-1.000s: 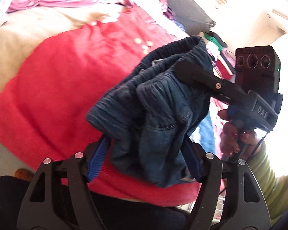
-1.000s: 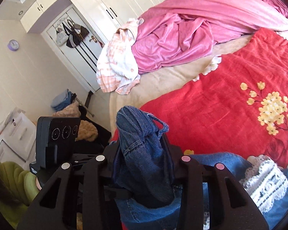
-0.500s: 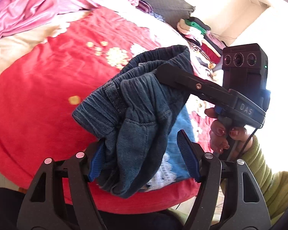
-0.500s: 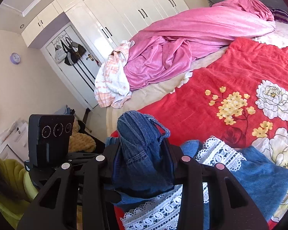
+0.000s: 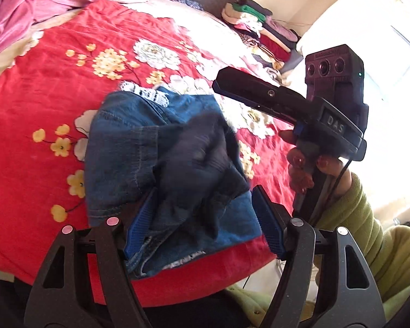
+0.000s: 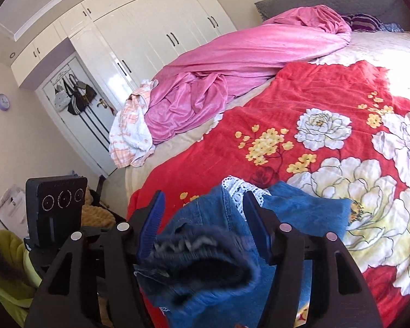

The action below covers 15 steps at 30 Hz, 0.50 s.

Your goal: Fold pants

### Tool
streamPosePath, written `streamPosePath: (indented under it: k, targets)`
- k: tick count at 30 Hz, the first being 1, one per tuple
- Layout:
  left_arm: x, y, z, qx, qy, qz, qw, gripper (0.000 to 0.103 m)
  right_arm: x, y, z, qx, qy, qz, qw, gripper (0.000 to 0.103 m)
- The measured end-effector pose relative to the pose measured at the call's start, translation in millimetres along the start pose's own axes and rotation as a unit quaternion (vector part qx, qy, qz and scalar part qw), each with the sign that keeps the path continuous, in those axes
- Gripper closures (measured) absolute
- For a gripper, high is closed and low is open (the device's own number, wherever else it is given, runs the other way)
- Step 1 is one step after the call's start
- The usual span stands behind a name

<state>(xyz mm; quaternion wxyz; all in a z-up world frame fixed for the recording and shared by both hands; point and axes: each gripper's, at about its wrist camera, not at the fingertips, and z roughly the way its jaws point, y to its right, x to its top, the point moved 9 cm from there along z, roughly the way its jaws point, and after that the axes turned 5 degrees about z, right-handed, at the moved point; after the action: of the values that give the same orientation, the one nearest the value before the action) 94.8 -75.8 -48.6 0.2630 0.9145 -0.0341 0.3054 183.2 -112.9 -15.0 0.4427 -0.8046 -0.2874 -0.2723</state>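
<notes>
Denim pants (image 5: 161, 164), bunched waistband uppermost, dropping onto the red floral blanket (image 5: 41, 87) near the bed's front edge. Right gripper (image 6: 202, 227) just sprung apart, cloth loose between its pads; left gripper (image 5: 205, 218) spread wide, denim slack inside, not pinched. Best next: release fully, then smooth the soft, lace-trimmed fabric flat.

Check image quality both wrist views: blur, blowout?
Left wrist: dark bunched end of the blue denim pants is motion-smeared; window side at right is blown out. Right wrist: same bunched denim blurred, glare whites out the red floral blanket at its far right; fisheye bends the white wardrobe.
</notes>
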Motion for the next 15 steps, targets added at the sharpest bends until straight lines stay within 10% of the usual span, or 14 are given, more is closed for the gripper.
streamPosePath:
  k: [15]
  targets:
    - [7.6,-42.6,-16.2,0.082,0.031,-0.017,0.9960,0.041,-60.9,8.3,4.7,-0.122,-0.080,-0.047,0.988,0.033]
